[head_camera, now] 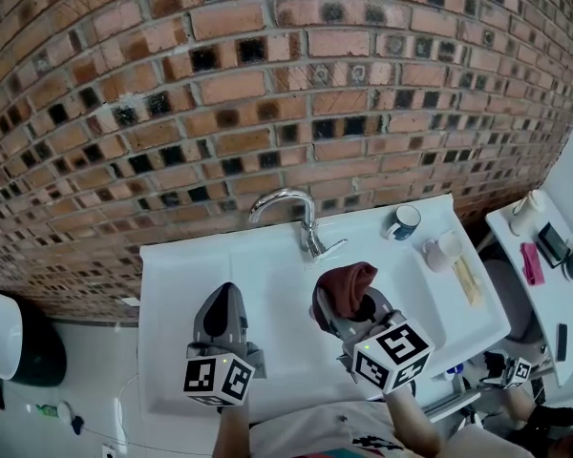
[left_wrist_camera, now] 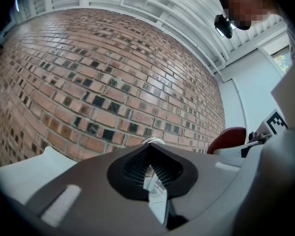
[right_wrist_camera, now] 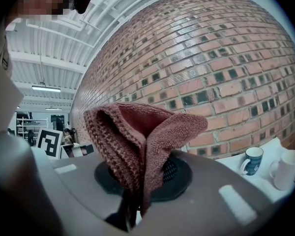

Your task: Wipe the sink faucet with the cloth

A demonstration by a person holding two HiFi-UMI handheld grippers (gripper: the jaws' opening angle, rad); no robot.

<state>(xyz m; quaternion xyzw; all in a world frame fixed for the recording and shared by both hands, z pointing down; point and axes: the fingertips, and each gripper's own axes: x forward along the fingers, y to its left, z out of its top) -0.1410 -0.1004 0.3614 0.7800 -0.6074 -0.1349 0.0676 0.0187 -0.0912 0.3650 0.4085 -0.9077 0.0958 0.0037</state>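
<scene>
Two grippers sit low in the head view, over the white sink [head_camera: 172, 289]. My left gripper [head_camera: 226, 292], lower left of centre, has its jaws pressed together with nothing between them. My right gripper [head_camera: 346, 305], lower right of centre, is clamped on the dark red cloth [head_camera: 350, 282], which stands up folded from the jaws. Just beyond, at frame centre, the faucet [head_camera: 301, 219] arches left, near the cloth. Further right stand a blue mug [head_camera: 402, 222] and a white cup [head_camera: 444, 249]. A brick wall [head_camera: 267, 84] fills the top.
</scene>
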